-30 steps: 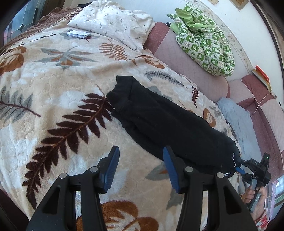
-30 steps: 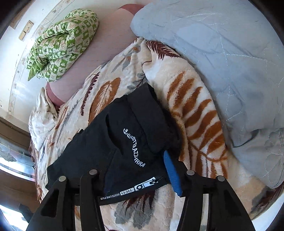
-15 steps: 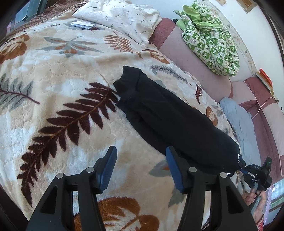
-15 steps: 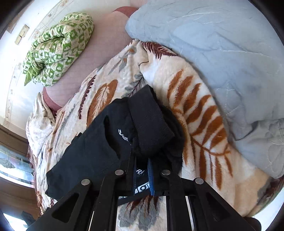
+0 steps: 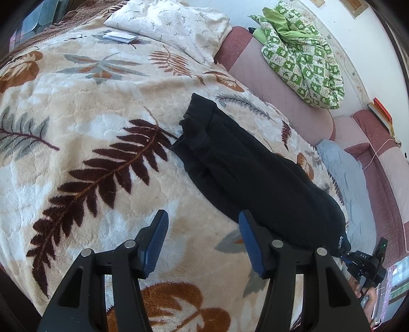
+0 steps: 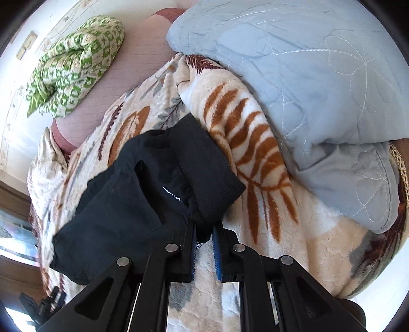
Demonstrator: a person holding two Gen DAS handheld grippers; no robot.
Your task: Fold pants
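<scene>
Black pants lie folded lengthwise on the leaf-print blanket, cuffs at the far end, waistband end near the right. My left gripper is open and empty, above the blanket just beside the pants' near edge. My right gripper is shut on the waistband end of the pants, which is bunched up at the fingers. It also shows far right in the left wrist view.
A white pillow and a small booklet lie at the bed's far end. A green checked quilt sits on the pink headboard cushion. A light blue quilt lies right of the pants.
My right gripper has closed on the waistband end and pulled it up into a bunch. My left gripper has shifted slightly and stays open.
</scene>
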